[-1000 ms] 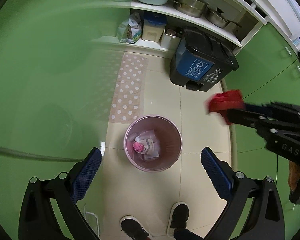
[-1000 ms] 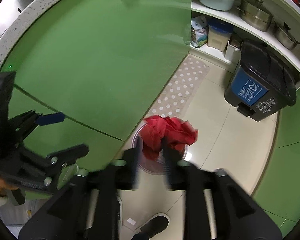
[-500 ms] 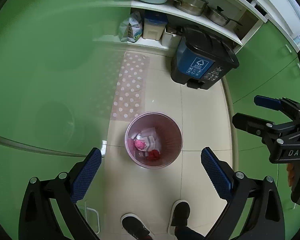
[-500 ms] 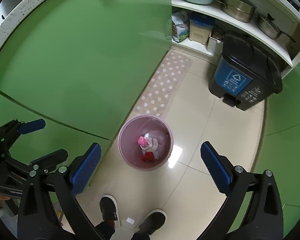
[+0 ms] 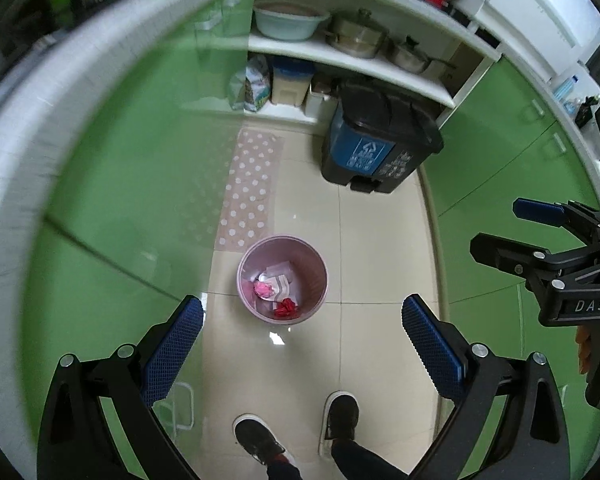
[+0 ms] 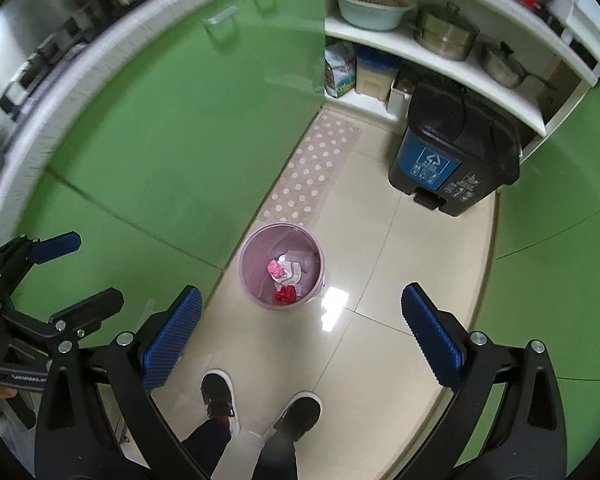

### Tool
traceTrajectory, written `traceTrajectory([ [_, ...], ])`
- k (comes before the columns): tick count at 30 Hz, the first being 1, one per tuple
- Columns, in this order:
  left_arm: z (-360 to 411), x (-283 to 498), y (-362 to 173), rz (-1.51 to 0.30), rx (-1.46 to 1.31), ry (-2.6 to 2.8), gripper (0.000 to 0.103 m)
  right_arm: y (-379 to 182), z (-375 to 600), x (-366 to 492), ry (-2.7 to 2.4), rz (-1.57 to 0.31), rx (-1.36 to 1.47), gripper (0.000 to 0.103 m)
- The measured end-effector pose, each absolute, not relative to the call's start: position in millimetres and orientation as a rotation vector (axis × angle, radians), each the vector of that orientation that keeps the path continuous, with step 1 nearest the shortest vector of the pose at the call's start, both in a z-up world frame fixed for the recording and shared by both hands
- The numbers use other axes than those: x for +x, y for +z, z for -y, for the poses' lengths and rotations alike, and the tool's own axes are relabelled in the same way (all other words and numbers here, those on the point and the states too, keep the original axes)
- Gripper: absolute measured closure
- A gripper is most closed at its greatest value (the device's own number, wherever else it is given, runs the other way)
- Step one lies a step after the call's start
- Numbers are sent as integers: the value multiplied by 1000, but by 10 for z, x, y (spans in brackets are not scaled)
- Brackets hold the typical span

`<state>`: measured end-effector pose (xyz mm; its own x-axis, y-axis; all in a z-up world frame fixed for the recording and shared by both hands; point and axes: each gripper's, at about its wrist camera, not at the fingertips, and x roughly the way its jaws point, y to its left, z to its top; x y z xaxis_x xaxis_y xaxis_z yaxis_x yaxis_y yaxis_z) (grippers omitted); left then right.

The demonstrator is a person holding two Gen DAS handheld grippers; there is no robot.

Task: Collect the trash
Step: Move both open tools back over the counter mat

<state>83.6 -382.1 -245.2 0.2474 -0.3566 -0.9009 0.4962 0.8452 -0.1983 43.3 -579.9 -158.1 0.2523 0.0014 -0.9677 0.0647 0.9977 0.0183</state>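
Green cabinet fronts (image 6: pixel 188 128) curve round a cream tiled floor (image 6: pixel 400 264), and both grippers are held high above it, looking straight down. At the centre of both views a pink wastebasket (image 5: pixel 282 280) is seen standing on the tiles, just past the near end of a polka-dot mat (image 5: pixel 249 196). Inside it a red crumpled scrap (image 5: pixel 285 307) is lying at the basket's 6 o'clock, with a pink wad (image 5: pixel 264 289) and a striped white wrapper (image 5: pixel 281 280) beside it nearer the middle. A black-and-blue pedal bin (image 6: pixel 456 164) is parked at 1 o'clock, lid shut, under shelves carrying steel pots (image 6: pixel 446 36) and a pale basin (image 6: pixel 374 6).

The left gripper (image 5: pixel 300 344) is spread wide, nothing between its blue pads (image 5: pixel 171 350). The right gripper (image 6: pixel 300 340) is opened just as wide and is likewise empty; from the left view it is seen side-on at 3 o'clock, jaws parted. The person's black shoes (image 6: pixel 218 394) are planted at 6 o'clock, short of the basket.

Judged from this, a drop into the basket looks done, and the step in hand reads as the gap between one item and the next. No loose trash is visible on the floor from either camera, so the next move would call for the grippers to be swung away from the basket, another piece to be found, one gripper to be lowered over it and closed, and the load to be carried back above that pink rim.
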Motion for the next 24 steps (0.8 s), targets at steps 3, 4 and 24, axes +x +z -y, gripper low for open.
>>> traceTrajectory([
  [3, 3622, 683, -1955, -1151, 114, -548, 7, -1110, 5675, 317, -15, -1290, 45, 5],
  [4, 3574, 648, -1826, -1140, 108, -535, 7, -966, 5631, 291, -1, -1279, 37, 5],
  [24, 997, -20, -441, -987, -83, -32, 7, 470, 3296, 416, 532, -1089, -156, 3],
])
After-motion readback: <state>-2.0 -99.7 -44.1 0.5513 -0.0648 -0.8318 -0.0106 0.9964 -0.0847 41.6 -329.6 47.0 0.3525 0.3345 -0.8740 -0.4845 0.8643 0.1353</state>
